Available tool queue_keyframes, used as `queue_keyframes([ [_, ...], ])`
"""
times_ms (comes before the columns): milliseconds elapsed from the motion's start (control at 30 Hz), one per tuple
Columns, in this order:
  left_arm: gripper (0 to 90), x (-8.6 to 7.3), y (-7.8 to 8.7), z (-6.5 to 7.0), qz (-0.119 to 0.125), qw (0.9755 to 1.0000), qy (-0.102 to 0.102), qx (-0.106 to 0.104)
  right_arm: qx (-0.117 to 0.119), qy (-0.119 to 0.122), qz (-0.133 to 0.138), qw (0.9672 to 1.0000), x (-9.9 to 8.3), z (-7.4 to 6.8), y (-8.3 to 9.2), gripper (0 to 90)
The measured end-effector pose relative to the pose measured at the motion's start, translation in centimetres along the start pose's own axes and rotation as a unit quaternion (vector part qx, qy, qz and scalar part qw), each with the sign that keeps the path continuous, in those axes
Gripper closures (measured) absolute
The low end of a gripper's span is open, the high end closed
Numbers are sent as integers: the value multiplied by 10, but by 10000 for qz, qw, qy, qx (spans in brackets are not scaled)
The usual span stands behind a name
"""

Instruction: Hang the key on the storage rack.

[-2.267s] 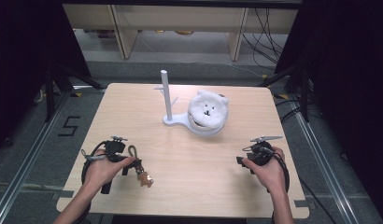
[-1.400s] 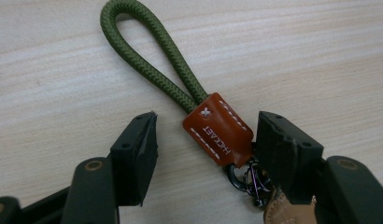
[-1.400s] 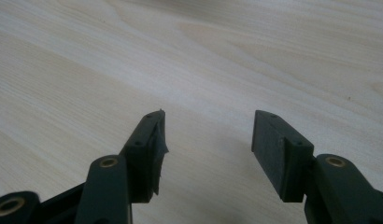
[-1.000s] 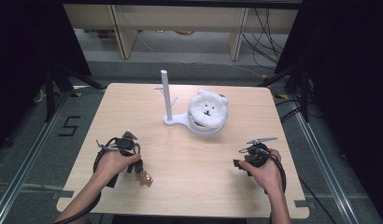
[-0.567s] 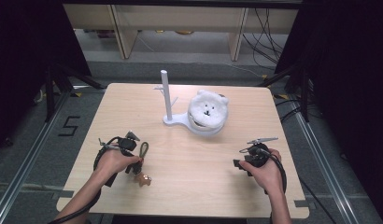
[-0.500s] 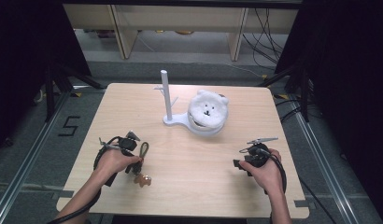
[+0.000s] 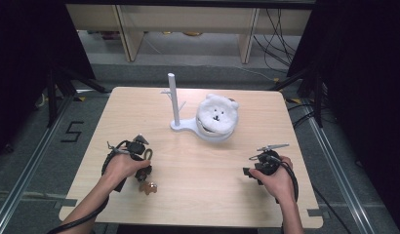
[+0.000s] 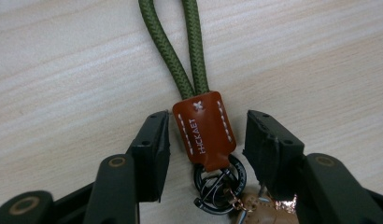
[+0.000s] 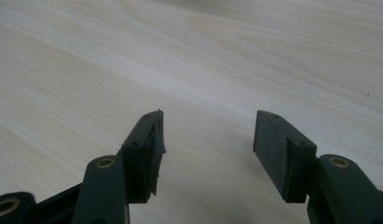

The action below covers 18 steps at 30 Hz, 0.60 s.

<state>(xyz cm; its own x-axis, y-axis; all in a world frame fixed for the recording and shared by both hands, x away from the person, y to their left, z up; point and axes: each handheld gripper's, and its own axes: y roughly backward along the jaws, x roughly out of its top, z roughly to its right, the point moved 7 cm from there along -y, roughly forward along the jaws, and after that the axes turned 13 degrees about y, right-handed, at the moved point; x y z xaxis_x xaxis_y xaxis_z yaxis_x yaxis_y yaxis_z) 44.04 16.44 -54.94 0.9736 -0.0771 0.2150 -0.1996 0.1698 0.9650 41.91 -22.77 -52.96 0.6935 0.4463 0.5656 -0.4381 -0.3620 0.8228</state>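
Overhead, the left gripper [image 7: 145,171] is seen held low at the near left of the wooden counter [image 7: 198,195] with the keychain [image 7: 148,186] lying just beside it, while the right gripper [image 7: 251,169] is held near the right edge, well apart from the white bear-faced stand [image 7: 215,119] farther back. Along the left gripper [image 8: 206,140], the keychain's brown leather tab [image 8: 204,128] and green cord [image 8: 180,51] are seen lying between jaws just opened and released, neither pad touching the tab. Along the right gripper [image 9: 207,135], the jaws are seen released over bare wood.
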Motion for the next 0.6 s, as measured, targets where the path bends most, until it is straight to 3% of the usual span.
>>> queue_keyframes([
  [33,499,-1,-1,1,23,10000,49,28,2,-5,6,10000,0,0,0,439],
  [133,555,-1,-1,-1,110,9994,-255,210,-44,71,61,9999,0,2,-1,438],
  [167,581,-1,-1,-1,110,9994,-255,210,-44,71,61,9999,0,2,-1,438],
  [233,628,-1,-1,-5,199,9976,-602,269,-6,-15,8,10000,-1,1,1,437],
  [267,648,-2,-1,-4,205,9979,-557,243,-4,-23,8,10000,-1,1,1,437],
  [300,657,-2,0,-5,209,9974,-639,255,-14,-33,43,10000,-1,1,0,437],
  [333,662,-5,-1,-3,202,9982,-559,120,-11,-19,15,10000,-1,1,0,437],
  [433,671,-7,-1,-2,295,9978,-594,32,-56,90,23,9999,-2,2,-1,437],
  [467,673,-8,1,-4,263,9968,-758,67,-7,66,19,10000,-1,1,-1,437],
  [500,675,-9,2,-4,175,9971,-745,47,-6,82,-53,10000,-2,1,0,437],
  [533,676,-9,2,-6,232,9954,-926,84,-6,61,22,10000,-1,1,-1,437],
  [600,678,-10,2,-7,292,9954,-914,11,14,-4,7,10000,-1,0,-1,437],
])
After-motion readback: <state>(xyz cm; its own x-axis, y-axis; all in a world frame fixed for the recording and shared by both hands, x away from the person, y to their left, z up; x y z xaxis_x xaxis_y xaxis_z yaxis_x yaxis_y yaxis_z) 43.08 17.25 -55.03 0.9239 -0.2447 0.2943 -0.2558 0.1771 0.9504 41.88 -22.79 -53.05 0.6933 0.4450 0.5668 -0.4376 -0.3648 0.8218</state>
